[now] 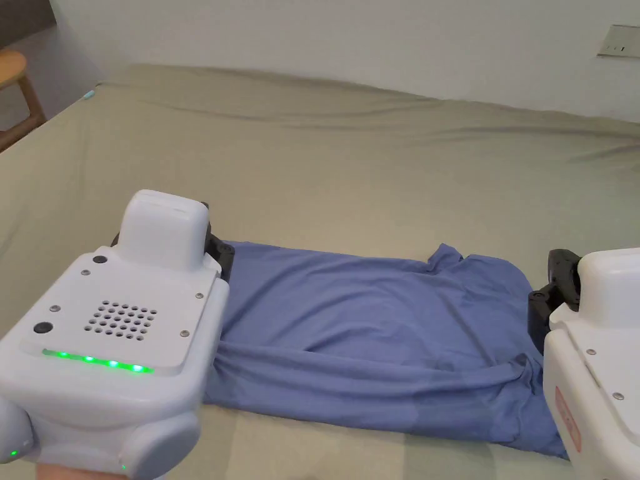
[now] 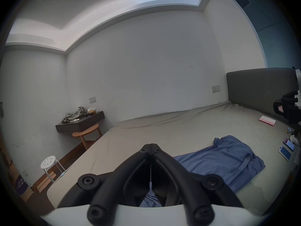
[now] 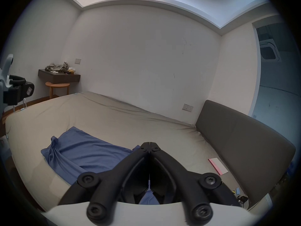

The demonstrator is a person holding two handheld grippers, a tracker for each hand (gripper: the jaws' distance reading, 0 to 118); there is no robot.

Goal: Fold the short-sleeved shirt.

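Note:
A blue short-sleeved shirt (image 1: 375,331) lies as a long band across the beige bed (image 1: 325,169), with its near edge rumpled into folds. My left gripper (image 1: 220,253) sits at the shirt's left end. In the left gripper view its jaws (image 2: 151,148) are pressed together, and bunched blue cloth (image 2: 150,200) shows under them. My right gripper (image 1: 550,294) is at the shirt's right end. Its jaws (image 3: 149,144) are likewise closed, with blue cloth (image 3: 149,198) beneath. The exact pinch points are hidden by the gripper bodies.
A dark padded headboard (image 3: 244,144) runs along the bed's right side, with a pink-and-white booklet (image 3: 217,166) lying near it. Two phones (image 2: 286,149) rest at the bed's near right edge. Left of the bed are a wooden stool (image 1: 12,69), a white stool (image 2: 48,161) and a wall shelf (image 2: 79,125).

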